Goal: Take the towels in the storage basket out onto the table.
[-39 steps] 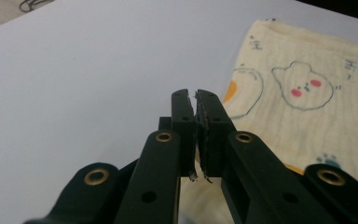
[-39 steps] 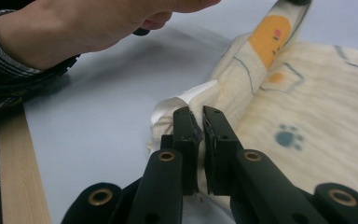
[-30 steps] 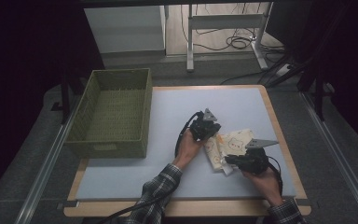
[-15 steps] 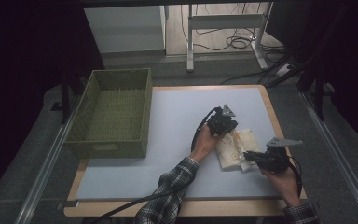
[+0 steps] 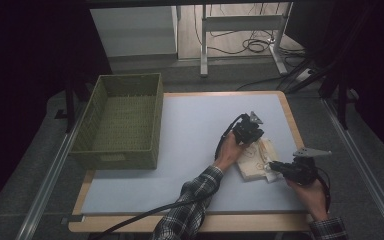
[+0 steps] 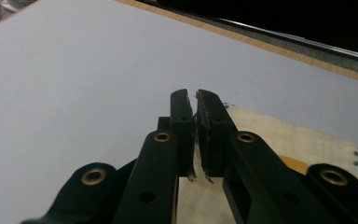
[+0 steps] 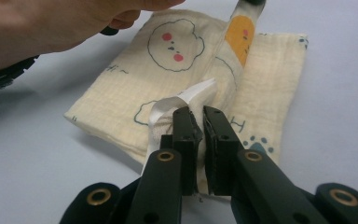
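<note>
A cream cloth [image 5: 254, 161] printed with cartoon animals lies folded on the right part of the pale mat [image 5: 190, 130]. My left gripper [image 5: 253, 142] is at the cloth's far edge, jaws closed with a thin bit of fabric between them [image 6: 196, 98]. From the right gripper view, a fold of the cloth [image 7: 182, 70] rises to that gripper's tip [image 7: 249, 2], beside the hand holding it. My right gripper [image 5: 273, 165] is at the cloth's near right edge, shut on a white bunched corner [image 7: 196, 116].
A green woven basket [image 5: 115, 157] stands on the table's left side, its inside bare. The mat lies open between basket and cloth. The wooden table edge [image 5: 290, 120] runs close to the right of the grippers. Cables trail from both grippers toward the front.
Both hands have slid to the right across the mat, taking the cloth with them. The jaws look the same.
</note>
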### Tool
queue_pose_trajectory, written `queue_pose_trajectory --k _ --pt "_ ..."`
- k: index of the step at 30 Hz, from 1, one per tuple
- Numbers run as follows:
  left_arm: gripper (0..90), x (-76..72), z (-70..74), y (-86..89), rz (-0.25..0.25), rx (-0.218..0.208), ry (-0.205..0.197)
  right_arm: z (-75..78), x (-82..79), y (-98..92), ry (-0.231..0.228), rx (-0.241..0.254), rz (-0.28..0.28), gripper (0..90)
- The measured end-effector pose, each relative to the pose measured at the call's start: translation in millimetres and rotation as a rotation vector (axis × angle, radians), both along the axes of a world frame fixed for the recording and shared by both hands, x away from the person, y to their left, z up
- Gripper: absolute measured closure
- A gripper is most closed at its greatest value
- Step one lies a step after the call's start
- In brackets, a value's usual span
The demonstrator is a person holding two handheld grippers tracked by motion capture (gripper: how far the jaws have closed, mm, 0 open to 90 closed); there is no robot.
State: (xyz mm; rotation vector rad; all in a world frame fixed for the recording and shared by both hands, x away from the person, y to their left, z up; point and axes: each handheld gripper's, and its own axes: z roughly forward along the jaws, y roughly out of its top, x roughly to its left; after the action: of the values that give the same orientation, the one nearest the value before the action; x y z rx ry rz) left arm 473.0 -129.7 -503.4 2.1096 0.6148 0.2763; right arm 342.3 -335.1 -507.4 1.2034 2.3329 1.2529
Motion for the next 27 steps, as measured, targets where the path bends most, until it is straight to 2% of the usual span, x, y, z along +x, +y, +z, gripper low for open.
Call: queue_pose_trajectory --k 2,4,7,14,15,19,23,27 --pt "80.0 1.0 1.2 1.3 0.003 -0.024 0.008 -0.1 0.2 -1.5 -0.001 -0.002 -0.002 82.5" --pt "70.6 1.8 3.9 4.6 0.005 -0.039 0.014 0.4 -0.4 -3.6 -0.006 -0.012 -0.012 79.6" --pt "68.3 1.7 7.1 10.5 0.012 -0.052 0.018 1.0 -2.9 -10.4 -0.006 -0.026 -0.025 77.9" --pt "58.7 -2.6 4.7 29.5 0.03 -0.003 0.014 3.6 -16.4 -37.1 0.003 -0.06 -0.078 73.6" --pt "56.7 -4.5 3.4 32.5 0.041 -0.01 0.017 4.5 -17.8 -41.6 0.003 -0.065 -0.089 73.2" --pt "51.1 -9.8 1.7 45.5 0.045 0.016 0.016 10.1 -19.7 -53.9 -0.006 -0.06 -0.126 72.3" --pt "50.5 -17.3 1.1 60.7 0.048 0.02 0.026 19.1 -16.9 -51.3 -0.026 -0.065 -0.123 70.4" --pt "50.5 -25.5 -1.3 76.1 0.051 0.022 0.051 23.8 -7.9 -38.5 -0.037 -0.07 -0.096 65.8"
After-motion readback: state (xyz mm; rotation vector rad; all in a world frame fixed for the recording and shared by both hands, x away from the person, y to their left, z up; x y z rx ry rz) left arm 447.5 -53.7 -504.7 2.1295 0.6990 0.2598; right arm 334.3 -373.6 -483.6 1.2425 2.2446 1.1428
